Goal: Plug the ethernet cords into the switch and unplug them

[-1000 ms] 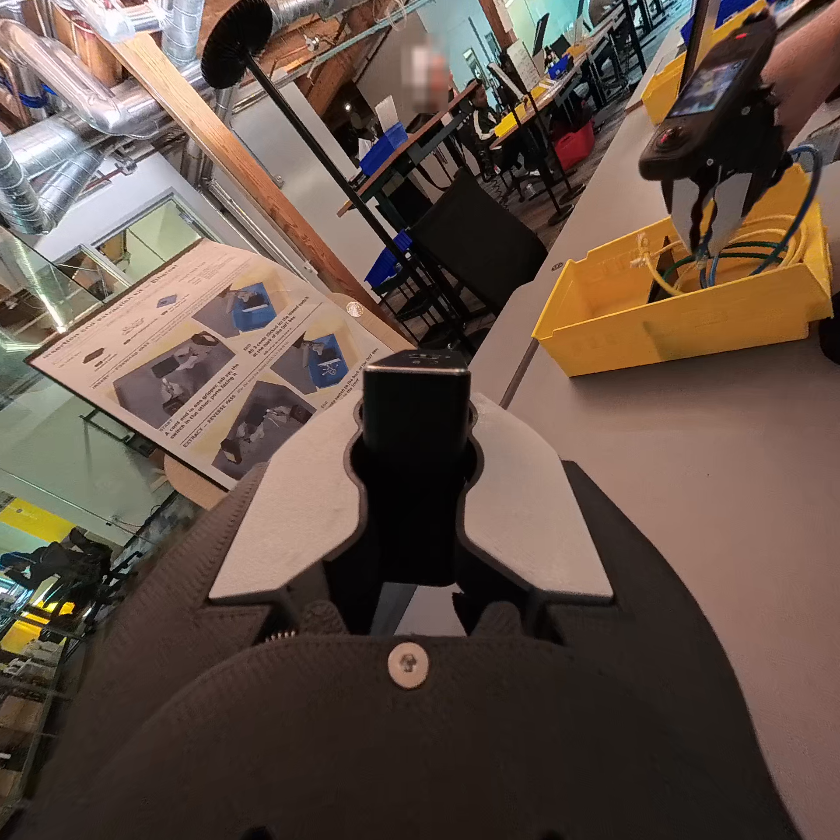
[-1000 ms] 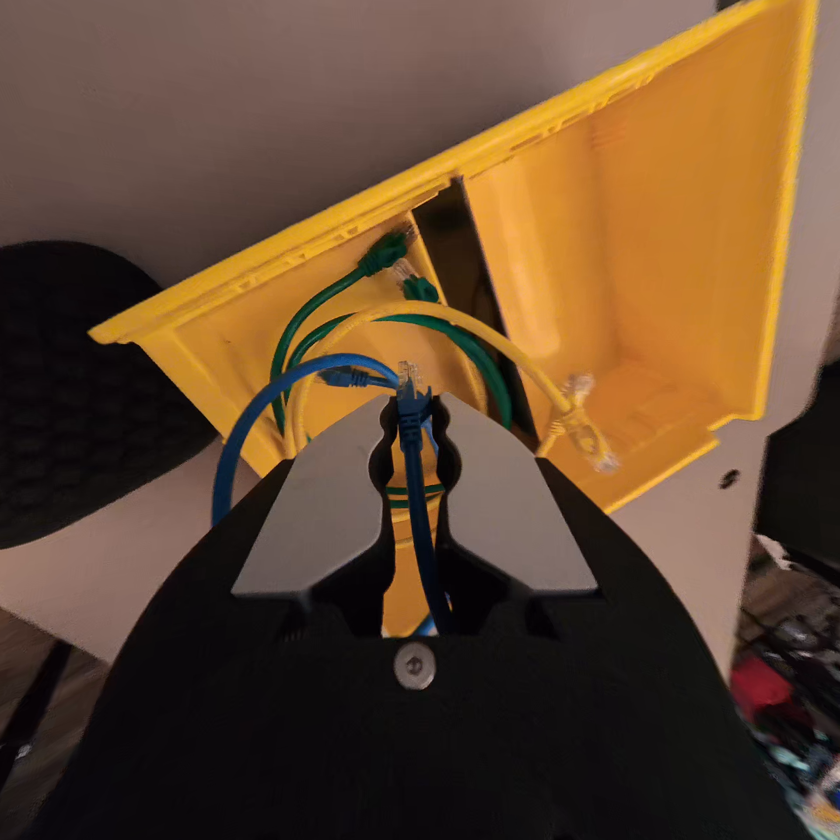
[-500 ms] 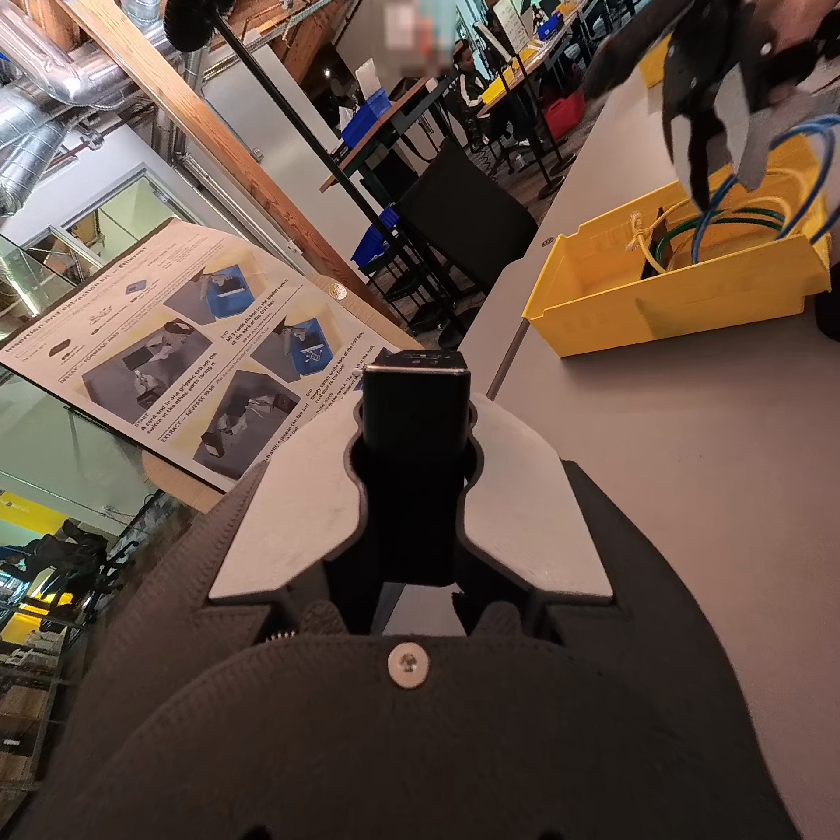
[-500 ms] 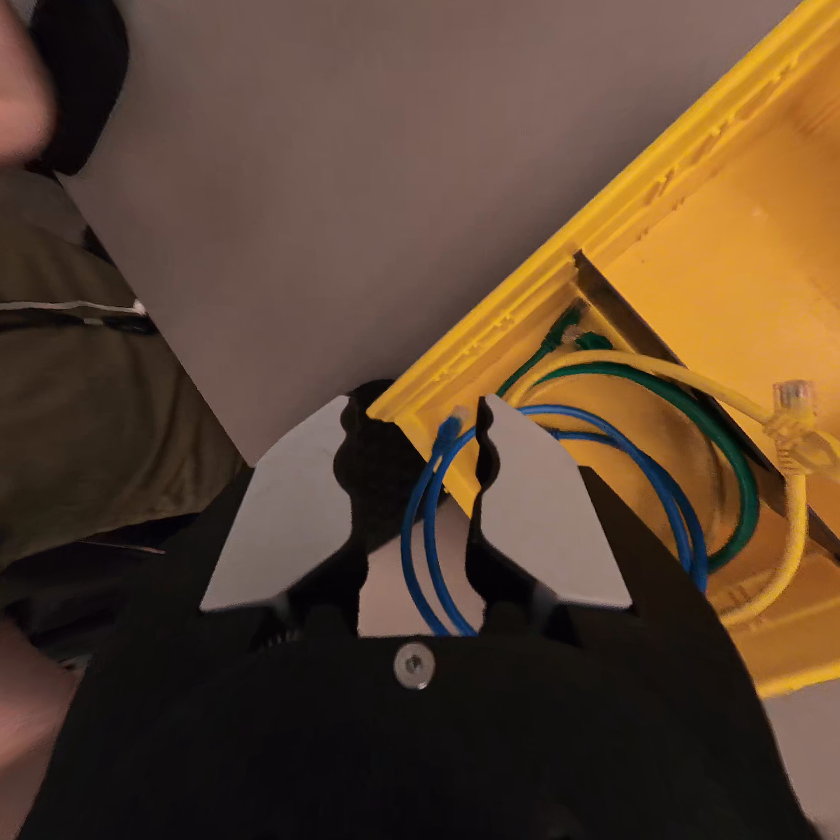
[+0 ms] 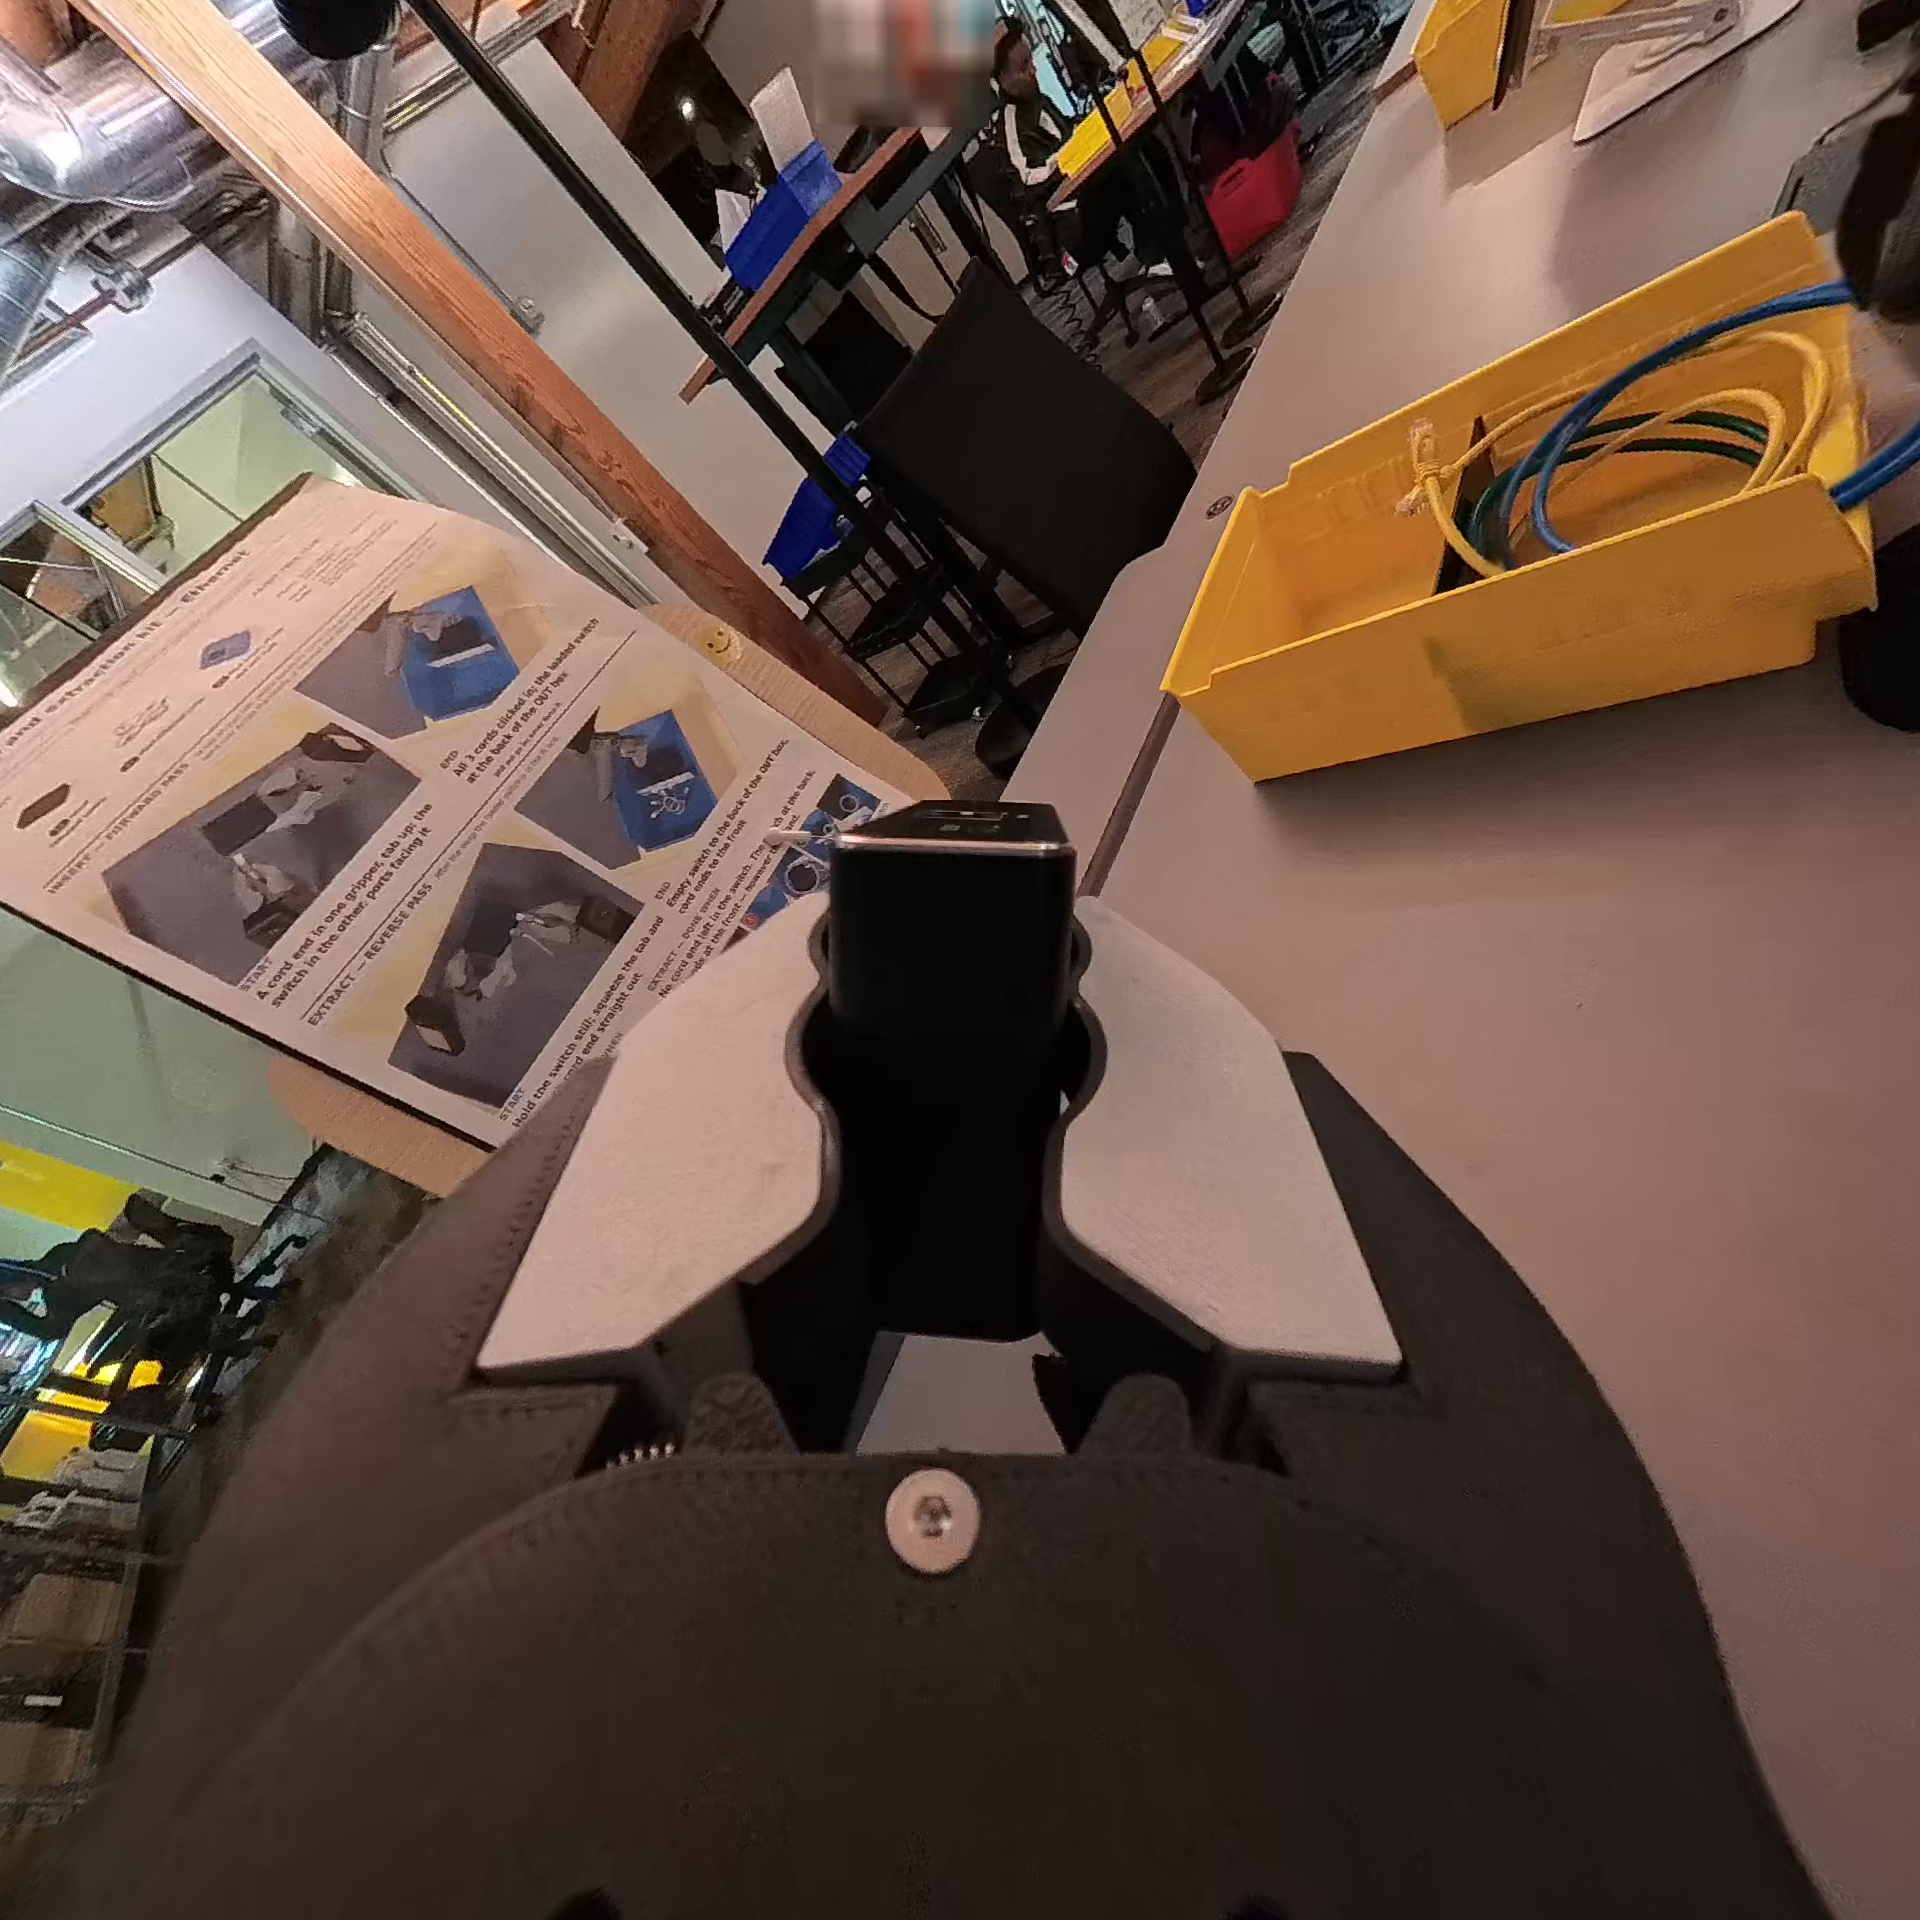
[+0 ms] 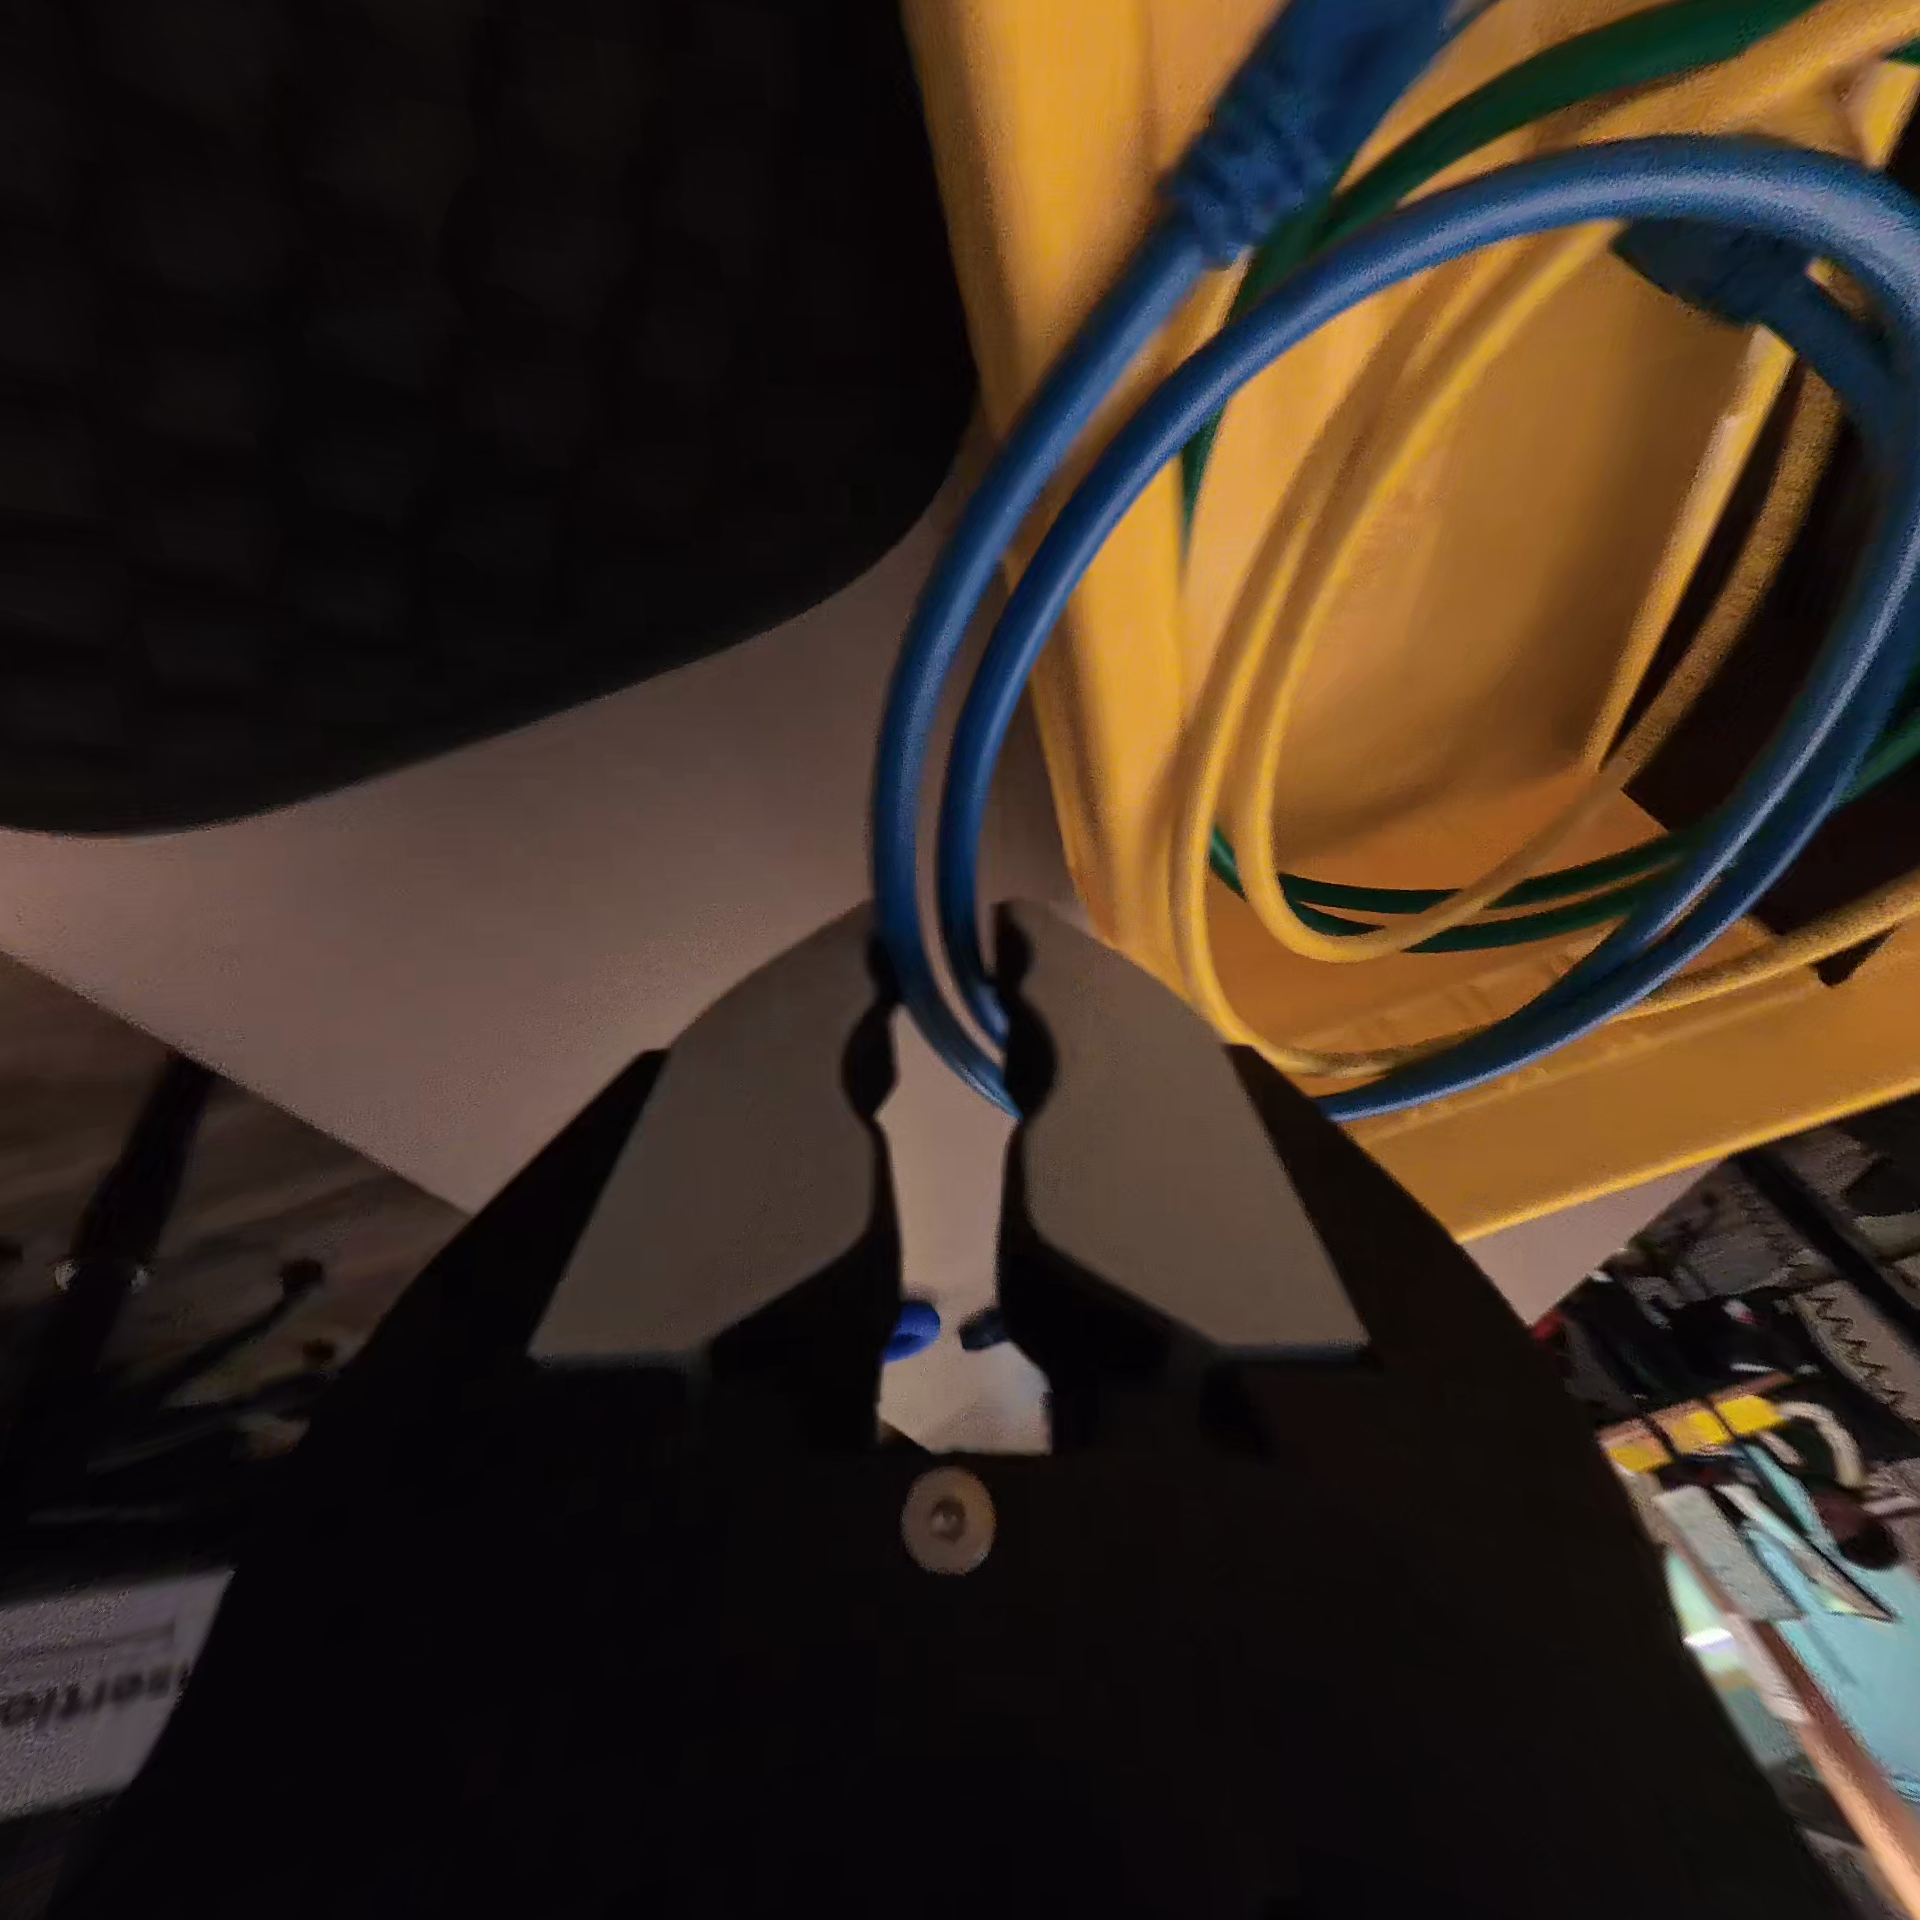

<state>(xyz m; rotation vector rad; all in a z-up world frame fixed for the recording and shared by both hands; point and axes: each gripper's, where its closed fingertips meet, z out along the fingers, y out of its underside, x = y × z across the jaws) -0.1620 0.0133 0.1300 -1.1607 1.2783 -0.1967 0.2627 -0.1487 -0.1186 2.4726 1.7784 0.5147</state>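
Observation:
My left gripper (image 5: 948,940) is shut on the black switch (image 5: 951,894), holding it upright above the grey table (image 5: 1507,1091). A yellow bin (image 5: 1455,665) at the far right holds coiled blue (image 5: 1621,416), yellow (image 5: 1444,499) and green cords. In the right wrist view my right gripper (image 6: 940,961) is at the bin's (image 6: 1455,582) edge, its fingers pinching two strands of the blue cord (image 6: 1351,301). The blue loop hangs out over the bin's wall. The yellow cord (image 6: 1226,727) and green cord (image 6: 1455,904) lie coiled inside. That view is blurred.
A printed instruction sheet on a wooden board (image 5: 364,810) stands to the left of the table. A black rounded object (image 6: 416,364) sits beside the bin. Desks, chairs and people are far behind. Another yellow bin (image 5: 1465,52) is at the table's far end. My hands' fingertips stand some 50 cm from each other.
My right gripper has moved in close to the bin's side and its fingers have narrowed onto the blue cord's loops. The left gripper still holds the switch and has tilted a little.

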